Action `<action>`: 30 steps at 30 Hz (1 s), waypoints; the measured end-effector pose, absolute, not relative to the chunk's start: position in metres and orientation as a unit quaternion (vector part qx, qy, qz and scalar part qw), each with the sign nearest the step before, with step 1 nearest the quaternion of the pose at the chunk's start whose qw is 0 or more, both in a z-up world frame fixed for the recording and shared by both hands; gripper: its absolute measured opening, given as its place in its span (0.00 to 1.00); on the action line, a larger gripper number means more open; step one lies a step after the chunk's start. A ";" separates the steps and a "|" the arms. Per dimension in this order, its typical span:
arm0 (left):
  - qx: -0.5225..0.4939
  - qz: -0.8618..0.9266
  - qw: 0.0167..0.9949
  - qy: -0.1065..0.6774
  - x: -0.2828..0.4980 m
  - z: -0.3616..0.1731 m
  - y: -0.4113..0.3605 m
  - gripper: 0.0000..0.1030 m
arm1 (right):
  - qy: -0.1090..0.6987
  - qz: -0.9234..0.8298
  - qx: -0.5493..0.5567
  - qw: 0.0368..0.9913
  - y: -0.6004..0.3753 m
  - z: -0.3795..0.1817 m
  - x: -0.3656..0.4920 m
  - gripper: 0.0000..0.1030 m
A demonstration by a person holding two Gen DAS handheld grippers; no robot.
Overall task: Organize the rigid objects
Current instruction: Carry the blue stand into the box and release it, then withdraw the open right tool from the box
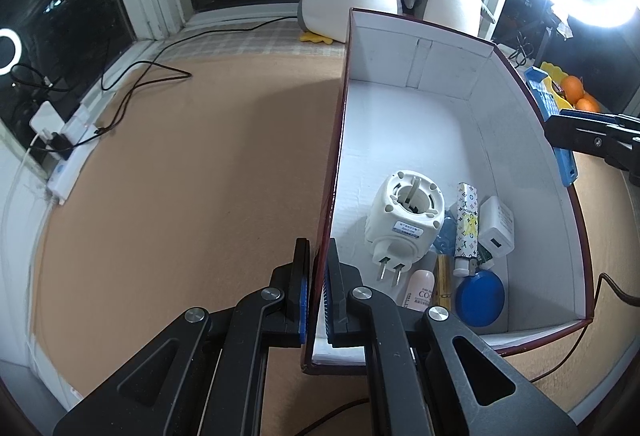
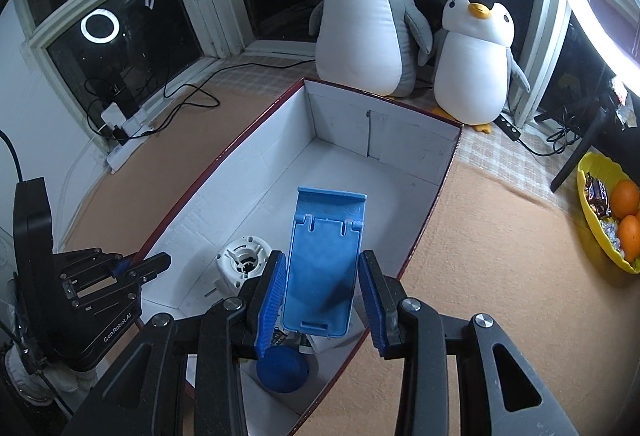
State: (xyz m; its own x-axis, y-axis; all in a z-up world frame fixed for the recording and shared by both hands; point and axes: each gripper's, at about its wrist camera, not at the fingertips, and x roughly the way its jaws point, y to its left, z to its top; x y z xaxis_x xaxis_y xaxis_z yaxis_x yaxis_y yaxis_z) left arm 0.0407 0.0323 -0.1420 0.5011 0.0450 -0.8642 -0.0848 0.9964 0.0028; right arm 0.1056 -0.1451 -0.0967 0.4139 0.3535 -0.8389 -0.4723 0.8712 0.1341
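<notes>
Left claw (image 1: pixel 318 288) clamping box (image 1: pixel 334 172) wall, right claw (image 2: pixel 322 300) spread around blue stand (image 2: pixel 322 256), plug adapter (image 1: pixel 404 220) below

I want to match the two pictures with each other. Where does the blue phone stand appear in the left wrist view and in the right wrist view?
Left wrist view: the blue phone stand is at the far right edge, over the box's right wall.
Right wrist view: lower centre, between the right tongs, above the box.
Shared landmark: the white plug adapter in the box.
</notes>
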 end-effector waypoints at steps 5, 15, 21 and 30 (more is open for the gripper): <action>-0.019 0.040 0.866 0.499 0.041 -0.142 0.032 0.05 | 0.476 0.252 -0.066 0.840 -0.143 -0.096 0.104 0.39; -0.019 0.039 0.865 0.499 0.041 -0.141 0.032 0.05 | 0.464 0.247 -0.055 0.849 -0.150 -0.089 0.102 0.46; -0.020 0.038 0.866 0.497 0.041 -0.140 0.031 0.05 | 0.459 0.243 -0.042 0.853 -0.158 -0.086 0.099 0.46; -0.019 0.036 0.868 0.495 0.042 -0.139 0.031 0.05 | 0.438 0.238 -0.045 0.866 -0.167 -0.080 0.082 0.55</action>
State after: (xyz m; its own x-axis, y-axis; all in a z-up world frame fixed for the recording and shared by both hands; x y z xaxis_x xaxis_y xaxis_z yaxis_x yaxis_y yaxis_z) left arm 0.0423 0.0311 -0.1394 0.5065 0.0431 -0.8612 -0.0803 0.9968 0.0026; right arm 0.0822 -0.1673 -0.0803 0.5026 0.3720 -0.7804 -0.4512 0.8828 0.1303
